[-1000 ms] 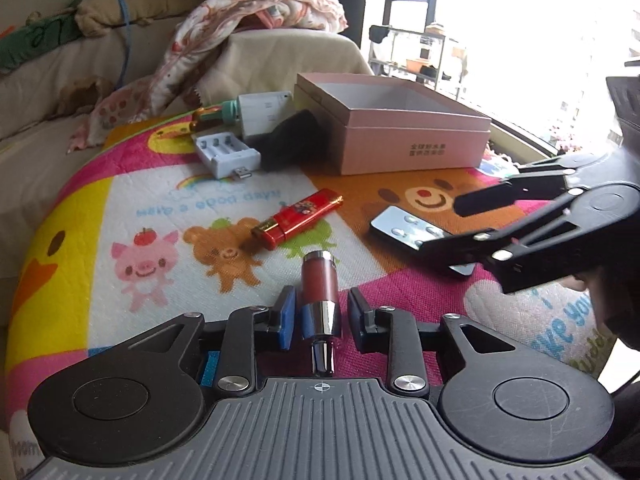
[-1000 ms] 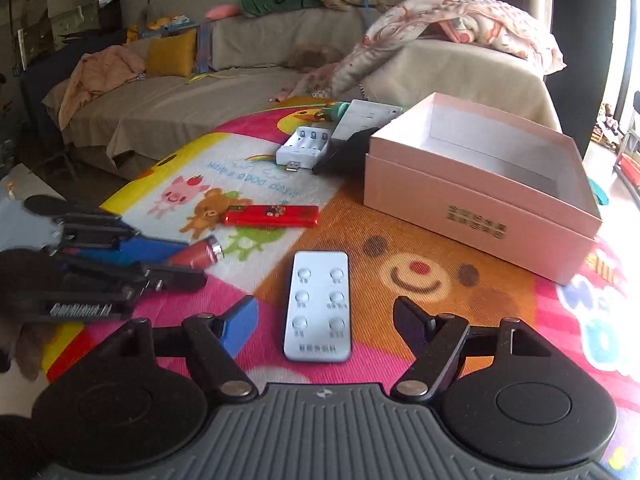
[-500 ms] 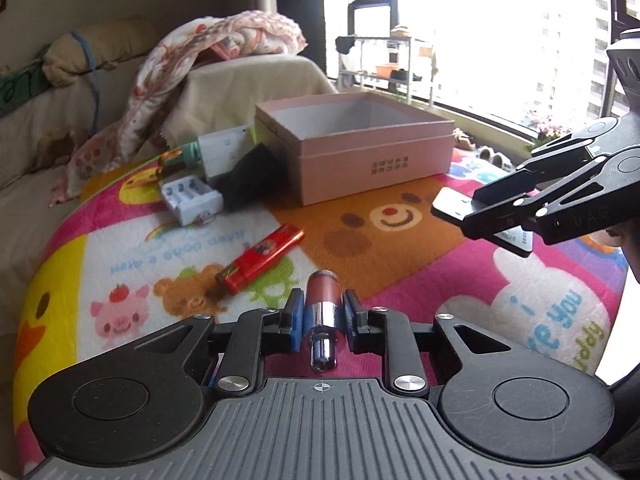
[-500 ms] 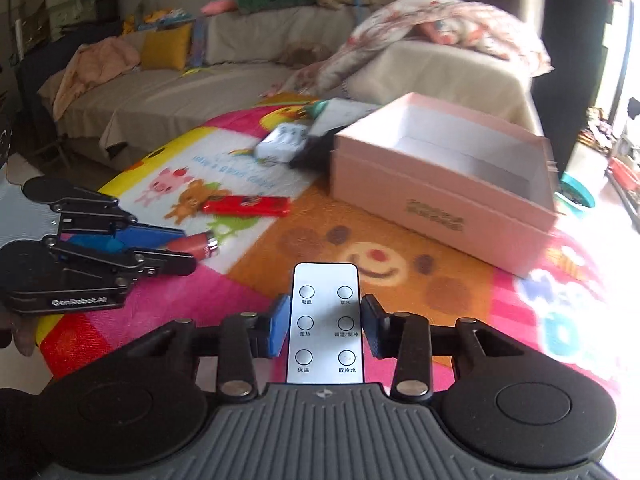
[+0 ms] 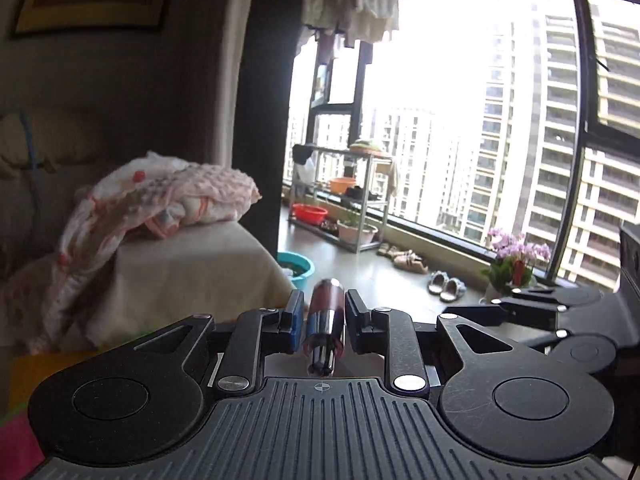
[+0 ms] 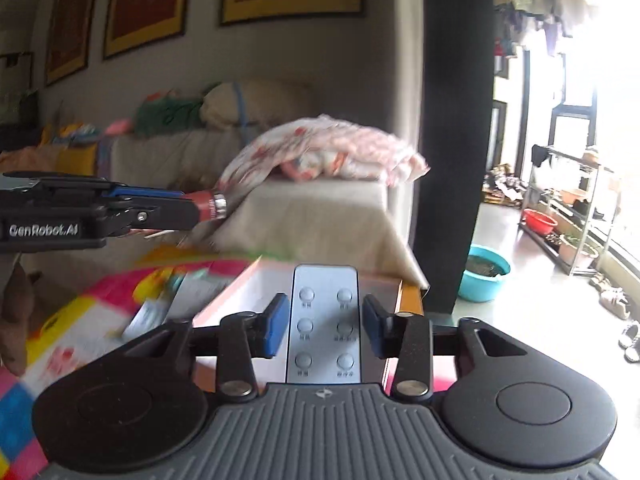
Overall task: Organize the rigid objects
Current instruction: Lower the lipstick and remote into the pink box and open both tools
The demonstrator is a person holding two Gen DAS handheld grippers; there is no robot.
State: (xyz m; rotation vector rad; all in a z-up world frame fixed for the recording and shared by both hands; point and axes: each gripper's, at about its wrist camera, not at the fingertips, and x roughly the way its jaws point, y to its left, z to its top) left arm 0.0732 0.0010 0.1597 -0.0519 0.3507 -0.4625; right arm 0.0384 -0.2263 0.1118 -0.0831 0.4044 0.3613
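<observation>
My left gripper (image 5: 322, 312) is shut on a dark red tube with a silver cap (image 5: 325, 322) and holds it high, level with the window. It also shows at the left of the right wrist view (image 6: 192, 206), with the tube's end (image 6: 212, 205) sticking out. My right gripper (image 6: 325, 318) is shut on a grey remote control (image 6: 325, 322) and holds it over the near wall of the open pink box (image 6: 240, 300). The right gripper shows at the right of the left wrist view (image 5: 520, 312).
The colourful cartoon mat (image 6: 60, 336) lies low at the left, blurred, with a white item (image 6: 144, 318) on it. A sofa arm with a floral blanket (image 6: 324, 156) stands behind. A blue basin (image 6: 484, 276) and a shelf rack (image 5: 340, 208) stand by the window.
Both grippers have risen and tilted upward with their objects. The mat and the lighter have dropped out of the left wrist view. The remote now hangs over the pink box.
</observation>
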